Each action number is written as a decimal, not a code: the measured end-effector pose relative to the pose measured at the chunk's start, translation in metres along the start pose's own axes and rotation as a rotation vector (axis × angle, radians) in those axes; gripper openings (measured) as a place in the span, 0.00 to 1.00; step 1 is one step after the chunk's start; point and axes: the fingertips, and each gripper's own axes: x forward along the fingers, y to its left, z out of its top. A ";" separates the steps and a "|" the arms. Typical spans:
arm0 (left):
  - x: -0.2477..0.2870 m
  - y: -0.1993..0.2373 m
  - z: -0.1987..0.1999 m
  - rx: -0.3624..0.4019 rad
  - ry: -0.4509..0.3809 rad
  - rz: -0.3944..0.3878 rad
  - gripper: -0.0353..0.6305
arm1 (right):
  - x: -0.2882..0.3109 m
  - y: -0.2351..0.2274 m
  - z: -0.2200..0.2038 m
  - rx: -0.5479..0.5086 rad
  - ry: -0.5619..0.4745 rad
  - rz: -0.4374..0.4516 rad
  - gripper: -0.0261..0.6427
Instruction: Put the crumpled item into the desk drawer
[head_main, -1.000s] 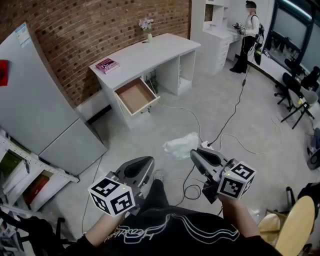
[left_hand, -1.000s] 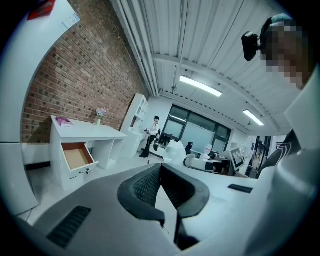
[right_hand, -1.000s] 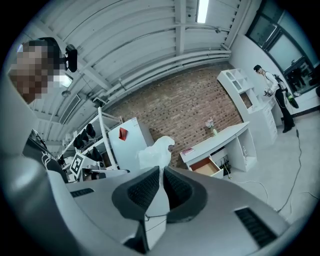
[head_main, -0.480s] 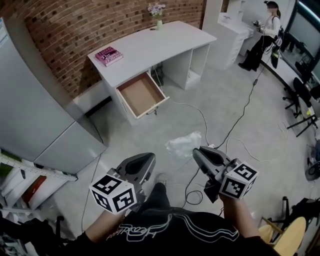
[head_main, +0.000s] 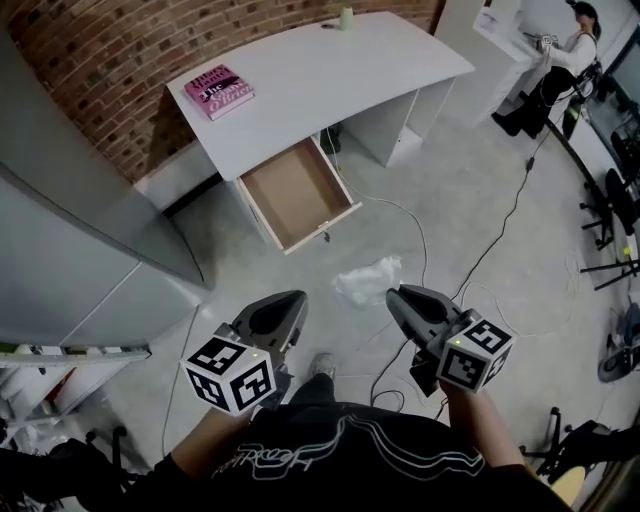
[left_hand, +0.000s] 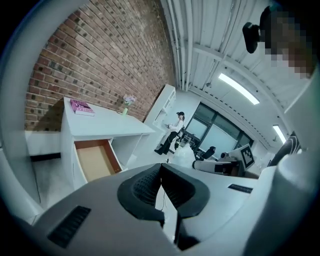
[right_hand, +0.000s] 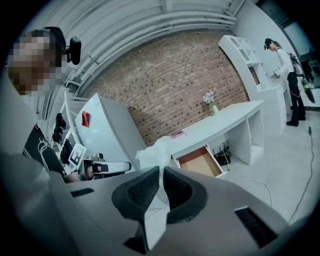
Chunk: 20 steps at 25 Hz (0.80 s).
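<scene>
The crumpled item (head_main: 368, 280) is a wad of thin white plastic, hanging from the tip of my right gripper (head_main: 392, 295), which is shut on it. In the right gripper view the wad (right_hand: 155, 149) sticks up from between the closed pads. My left gripper (head_main: 295, 300) is beside it on the left, shut, with nothing in it (left_hand: 161, 167). Ahead, the white desk (head_main: 320, 80) has its drawer (head_main: 295, 190) pulled out; the brown inside is bare. Both grippers are over the floor, short of the drawer (right_hand: 202, 162).
A pink book (head_main: 218, 88) lies on the desk's left end and a small vase (head_main: 346, 17) at its back edge. A grey cabinet (head_main: 80, 250) stands to the left. Cables (head_main: 400, 215) trail over the floor. A person (head_main: 570, 50) stands far right.
Both grippers have travelled toward the desk, the right still holding the wad. The open drawer now lies much closer and more directly ahead.
</scene>
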 end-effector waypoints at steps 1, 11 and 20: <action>0.006 0.009 0.004 -0.004 0.002 0.002 0.09 | 0.010 -0.006 0.003 0.001 0.009 0.000 0.12; 0.019 0.067 0.036 -0.026 -0.030 0.063 0.09 | 0.084 -0.028 0.036 -0.035 0.053 0.026 0.12; 0.025 0.084 0.050 -0.024 -0.064 0.108 0.09 | 0.119 -0.040 0.056 -0.097 0.067 0.048 0.12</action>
